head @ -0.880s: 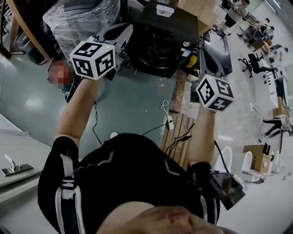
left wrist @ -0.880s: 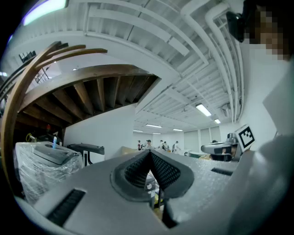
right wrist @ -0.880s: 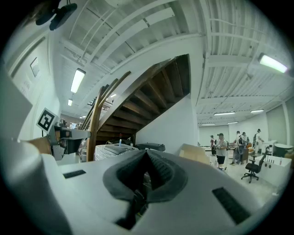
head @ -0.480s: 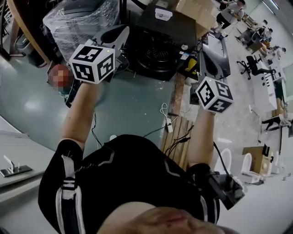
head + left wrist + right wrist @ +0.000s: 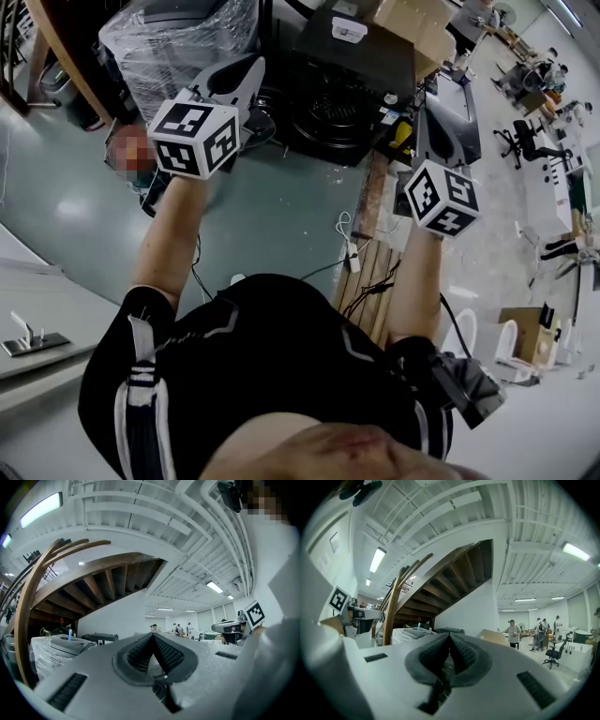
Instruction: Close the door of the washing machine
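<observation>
Jaws are pressed together and empty on both the grey left gripper (image 5: 246, 67) and the grey right gripper (image 5: 439, 122), probably because pushing needs no grasp. The black top-loading washing machine (image 5: 328, 117) stands ahead, apart from both, its black door (image 5: 375, 56) apparently raised.

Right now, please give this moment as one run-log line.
left gripper: shut, empty | right gripper: shut, empty | black boxy washing machine: top looks open, not touched

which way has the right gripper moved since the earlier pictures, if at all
No. The right gripper holds the same spot right of the washer; only the view shifted.
</observation>
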Demonstrator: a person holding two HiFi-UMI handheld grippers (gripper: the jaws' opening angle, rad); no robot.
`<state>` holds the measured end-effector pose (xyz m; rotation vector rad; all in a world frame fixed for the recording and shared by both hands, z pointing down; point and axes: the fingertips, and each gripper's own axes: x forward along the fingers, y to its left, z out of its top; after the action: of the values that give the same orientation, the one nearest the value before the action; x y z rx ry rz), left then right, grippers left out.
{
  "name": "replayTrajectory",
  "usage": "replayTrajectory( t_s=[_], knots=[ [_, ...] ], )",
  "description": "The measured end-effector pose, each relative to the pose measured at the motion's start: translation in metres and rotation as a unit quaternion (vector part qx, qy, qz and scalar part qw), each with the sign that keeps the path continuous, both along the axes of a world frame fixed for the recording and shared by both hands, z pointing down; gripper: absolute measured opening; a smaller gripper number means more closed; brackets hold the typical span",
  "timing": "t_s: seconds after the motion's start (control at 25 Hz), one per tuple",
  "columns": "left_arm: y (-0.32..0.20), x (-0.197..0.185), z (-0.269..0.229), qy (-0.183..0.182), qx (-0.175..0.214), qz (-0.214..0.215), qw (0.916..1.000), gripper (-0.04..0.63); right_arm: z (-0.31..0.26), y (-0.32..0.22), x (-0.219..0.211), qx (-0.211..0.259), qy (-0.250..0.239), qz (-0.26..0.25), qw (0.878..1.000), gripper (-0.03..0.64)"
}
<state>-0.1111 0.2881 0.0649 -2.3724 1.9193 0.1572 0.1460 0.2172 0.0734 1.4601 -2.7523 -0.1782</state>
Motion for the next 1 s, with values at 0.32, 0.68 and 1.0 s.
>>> replayTrajectory(
  t_s=[0.32, 0.68, 1.0],
  knots=[
    [0.002, -0.024, 0.011, 0.002, -0.012, 0.011, 0.9999, 0.003, -0.001, 0.000, -0.024, 0.000, 0.001, 0.016, 1.000, 0.005],
    [0.009, -0.051, 0.036, -0.001, -0.025, 0.039, 0.9989, 0.003, 0.019, 0.013, -0.060, -0.015, 0.005, 0.023, 1.000, 0.005],
    [0.009, -0.082, 0.052, 0.011, -0.032, 0.051, 0.9981, 0.003, 0.031, 0.022, -0.089, -0.020, 0.012, 0.034, 0.999, 0.005]
  ],
)
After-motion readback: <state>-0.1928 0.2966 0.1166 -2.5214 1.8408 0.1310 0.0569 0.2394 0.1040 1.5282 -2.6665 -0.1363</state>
